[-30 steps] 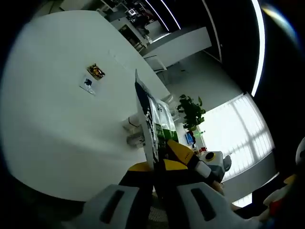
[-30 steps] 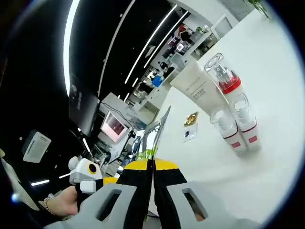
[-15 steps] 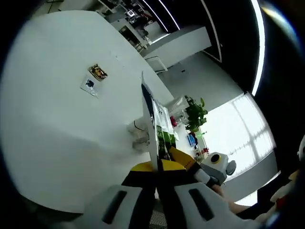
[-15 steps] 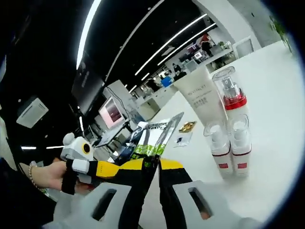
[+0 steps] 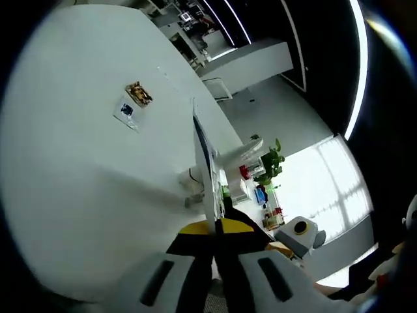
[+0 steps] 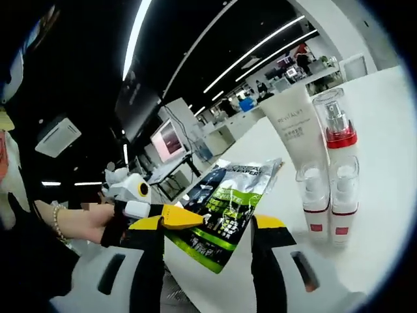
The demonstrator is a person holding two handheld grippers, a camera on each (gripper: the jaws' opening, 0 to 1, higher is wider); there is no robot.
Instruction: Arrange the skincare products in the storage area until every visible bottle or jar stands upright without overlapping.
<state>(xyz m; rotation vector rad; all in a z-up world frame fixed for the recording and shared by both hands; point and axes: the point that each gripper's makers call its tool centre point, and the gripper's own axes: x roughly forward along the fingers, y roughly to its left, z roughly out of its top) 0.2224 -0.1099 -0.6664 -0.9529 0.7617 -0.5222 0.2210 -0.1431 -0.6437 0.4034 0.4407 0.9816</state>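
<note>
Left gripper view
Left gripper (image 5: 215, 229): jaws clenched on the sachet (image 5: 208, 171), seen edge-on at frame centre
White table (image 5: 78, 189): two small packets (image 5: 133, 104) upper left

Right gripper view
Right gripper (image 6: 208, 236): jaws released, wide apart
Sachet (image 6: 228, 202): centre, gripped by the left gripper (image 6: 171, 216) from the left
Right of frame: white tube (image 6: 296, 130), red-collared bottle (image 6: 335, 127), two small bottles (image 6: 329, 202), all upright

Green, black and white sachet (image 6: 228, 208), red-collared pump bottle (image 6: 335, 134), white tube (image 6: 298, 134)
</note>
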